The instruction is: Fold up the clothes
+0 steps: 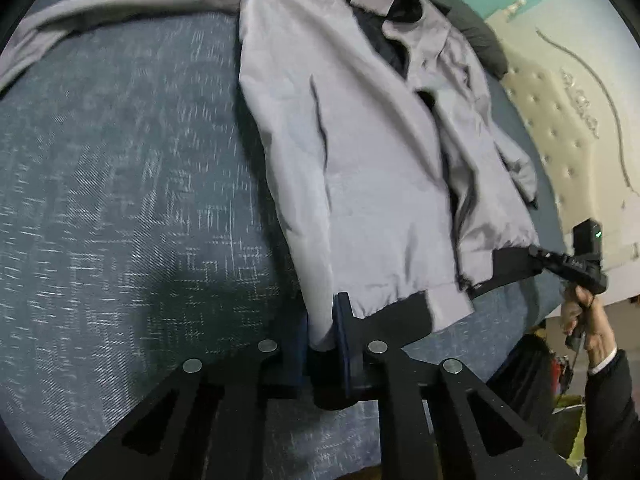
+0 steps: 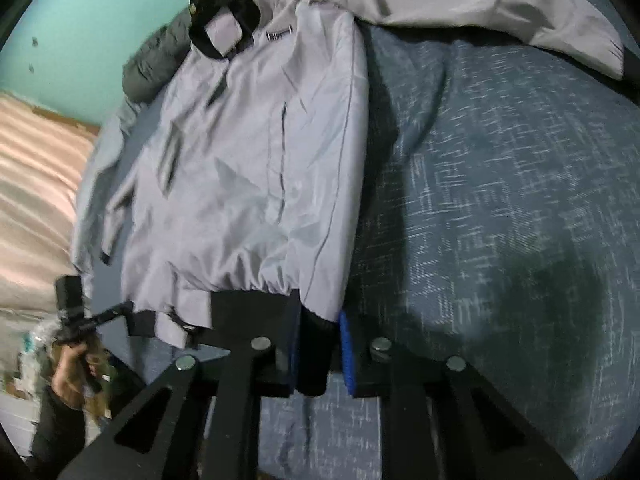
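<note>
A grey jacket [image 1: 360, 140] [image 2: 248, 160] with a black collar and black hem band lies front up on a blue bed cover [image 1: 120, 200] [image 2: 500, 200]. My left gripper [image 1: 320, 332] is shut on the near hem corner, with grey fabric and black band between its pads. My right gripper [image 2: 318, 320] is shut on the opposite hem corner, black band pinched between its blue pads. Each wrist view shows the other gripper at the far hem corner: the right gripper [image 1: 536, 254] and the left gripper [image 2: 124, 308]. One sleeve [image 1: 120, 4] [image 2: 500, 4] stretches out sideways.
A dark pillow [image 1: 484, 40] [image 2: 156, 60] lies by the collar. A cream tufted headboard [image 1: 560, 120] and a teal wall [image 2: 100, 20] stand beyond the bed. A person's hand [image 1: 580, 312] [image 2: 72, 368] holds each gripper's handle. Pink striped fabric [image 2: 36, 160] lies off the bed's edge.
</note>
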`<action>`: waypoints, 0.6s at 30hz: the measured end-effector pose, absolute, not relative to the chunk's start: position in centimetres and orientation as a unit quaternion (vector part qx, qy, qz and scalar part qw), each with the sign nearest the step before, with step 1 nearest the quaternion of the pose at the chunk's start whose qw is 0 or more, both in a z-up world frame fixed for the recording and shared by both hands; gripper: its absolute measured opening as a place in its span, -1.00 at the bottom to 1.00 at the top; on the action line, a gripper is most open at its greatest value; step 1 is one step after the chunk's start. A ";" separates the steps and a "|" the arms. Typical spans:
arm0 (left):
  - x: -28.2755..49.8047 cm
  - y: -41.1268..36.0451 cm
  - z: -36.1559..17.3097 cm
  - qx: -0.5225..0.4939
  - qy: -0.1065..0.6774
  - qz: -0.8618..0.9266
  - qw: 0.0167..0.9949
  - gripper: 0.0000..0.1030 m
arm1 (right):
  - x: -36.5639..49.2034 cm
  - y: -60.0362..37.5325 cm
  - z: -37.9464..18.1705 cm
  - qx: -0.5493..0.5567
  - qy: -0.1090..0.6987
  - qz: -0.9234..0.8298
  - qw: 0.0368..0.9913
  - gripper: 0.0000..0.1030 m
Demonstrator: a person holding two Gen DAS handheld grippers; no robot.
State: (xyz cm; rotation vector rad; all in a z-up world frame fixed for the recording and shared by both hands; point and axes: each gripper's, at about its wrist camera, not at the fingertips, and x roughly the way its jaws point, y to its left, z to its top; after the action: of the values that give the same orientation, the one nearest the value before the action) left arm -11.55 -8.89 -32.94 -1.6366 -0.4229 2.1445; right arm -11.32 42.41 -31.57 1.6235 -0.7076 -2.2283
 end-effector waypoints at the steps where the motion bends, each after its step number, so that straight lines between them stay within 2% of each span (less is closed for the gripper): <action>1: -11.4 -9.2 -32.5 -0.583 -0.150 0.772 0.205 -0.75 | -11.0 42.9 -31.4 0.563 -0.251 -0.773 0.148 -0.72; 9: -11.3 -10.3 -33.7 -0.605 -0.165 0.755 0.194 -0.75 | -9.5 43.9 -33.7 0.603 -0.256 -0.743 0.134 -0.72; 13: -11.9 -10.1 -32.7 -0.606 -0.162 0.751 0.207 -0.75 | -9.0 44.0 -32.8 0.597 -0.262 -0.744 0.147 -0.72; 18: -12.6 -10.4 -33.9 -0.628 -0.144 0.739 0.196 -0.75 | -9.5 43.8 -33.3 0.620 -0.224 -0.740 0.132 -0.72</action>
State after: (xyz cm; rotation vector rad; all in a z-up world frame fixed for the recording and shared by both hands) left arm -12.61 -10.43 -33.94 -1.7599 -0.4029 2.0716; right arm -9.46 43.76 -33.28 1.8005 -0.6497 -2.1487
